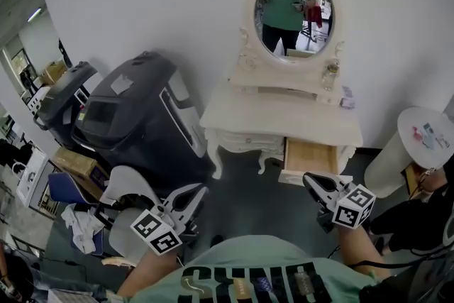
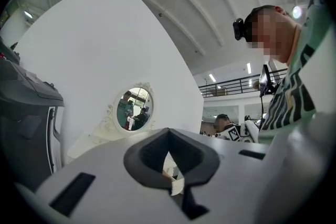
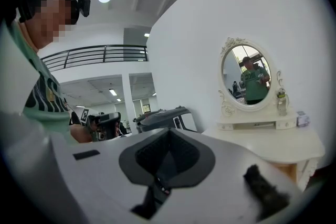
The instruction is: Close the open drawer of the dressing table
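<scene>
A white dressing table (image 1: 284,117) with an oval mirror (image 1: 294,5) stands against the wall. Its right-hand drawer (image 1: 310,156) is pulled out, showing a bare wooden inside. My right gripper (image 1: 308,179) is shut and empty, its tip just in front of the drawer's front edge. My left gripper (image 1: 202,189) hangs lower left, away from the table, jaws together with nothing held. The left gripper view looks past its closed jaws (image 2: 168,131) to the mirror (image 2: 134,108). The right gripper view shows its closed jaws (image 3: 169,132), the table top (image 3: 273,141) and a strip of the drawer (image 3: 286,168).
A big black wheeled case (image 1: 135,120) stands left of the dressing table. A white round stand (image 1: 425,135) stands to the right. A grey chair (image 1: 128,184) and cardboard boxes (image 1: 74,163) crowd the lower left. Dark floor (image 1: 248,195) lies before the table.
</scene>
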